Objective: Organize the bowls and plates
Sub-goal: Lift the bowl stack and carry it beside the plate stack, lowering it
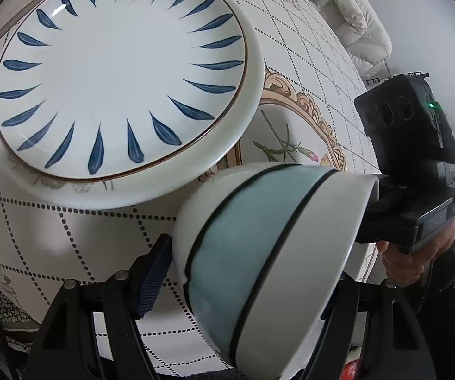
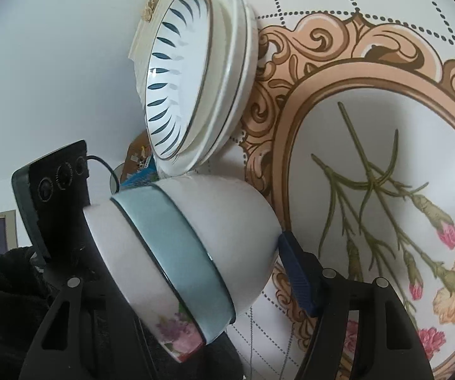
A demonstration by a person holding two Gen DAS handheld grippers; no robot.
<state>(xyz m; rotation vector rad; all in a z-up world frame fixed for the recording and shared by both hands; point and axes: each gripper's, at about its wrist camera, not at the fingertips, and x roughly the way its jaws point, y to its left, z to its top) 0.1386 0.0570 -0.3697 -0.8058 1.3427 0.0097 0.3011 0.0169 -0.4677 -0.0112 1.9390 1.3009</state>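
A white bowl with a teal band (image 1: 259, 253) is held tilted on its side above the table, between my two grippers. My left gripper (image 1: 246, 278) is shut on the bowl; one blue pad (image 1: 153, 280) shows at its left. My right gripper (image 2: 192, 269) is shut on the same bowl (image 2: 183, 243); its blue pad (image 2: 297, 272) presses the bowl's base side. A stack of white plates with blue leaf strokes (image 1: 116, 76) lies on the table just beyond the bowl; it also shows in the right wrist view (image 2: 196, 79).
The table is covered by a white dotted-grid cloth (image 1: 69, 237) with an ornate tan frame and flower print (image 2: 370, 158). A white padded jacket (image 1: 360, 22) lies past the far table edge. A small colourful packet (image 2: 139, 164) sits behind the plates.
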